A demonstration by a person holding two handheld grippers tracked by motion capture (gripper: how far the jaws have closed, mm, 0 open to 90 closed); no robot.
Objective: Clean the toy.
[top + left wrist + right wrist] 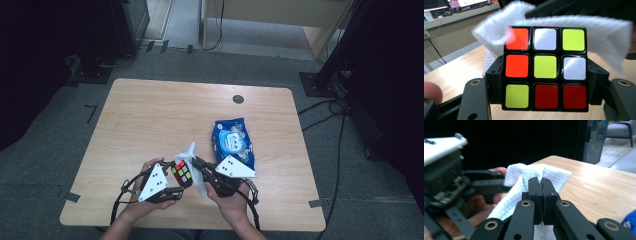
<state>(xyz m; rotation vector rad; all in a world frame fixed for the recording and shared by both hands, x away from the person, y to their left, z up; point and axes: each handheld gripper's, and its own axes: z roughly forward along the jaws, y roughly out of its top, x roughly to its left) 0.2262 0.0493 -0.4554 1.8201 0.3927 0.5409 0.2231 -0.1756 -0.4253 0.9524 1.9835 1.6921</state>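
A scrambled puzzle cube (pixel 182 173) (pixel 545 68) with red, white and yellow stickers is clamped between the jaws of my left gripper (pixel 176 176) (pixel 545 82), held just above the table's near edge. A white textured cloth (pixel 192 162) (pixel 599 32) (pixel 516 187) drapes behind and against the cube. My right gripper (pixel 197 164) (pixel 542 182) is shut on a fold of that cloth, its jaws pressed together, right beside the cube. In the right gripper view the left gripper's body (pixel 446 177) and a hand sit at the left.
A blue snack bag (pixel 232 142) lies on the wooden table (pixel 150 115) just beyond my right hand. A small round grey grommet (pixel 238 99) sits near the far edge. Dark stands and cables surround the table on the floor.
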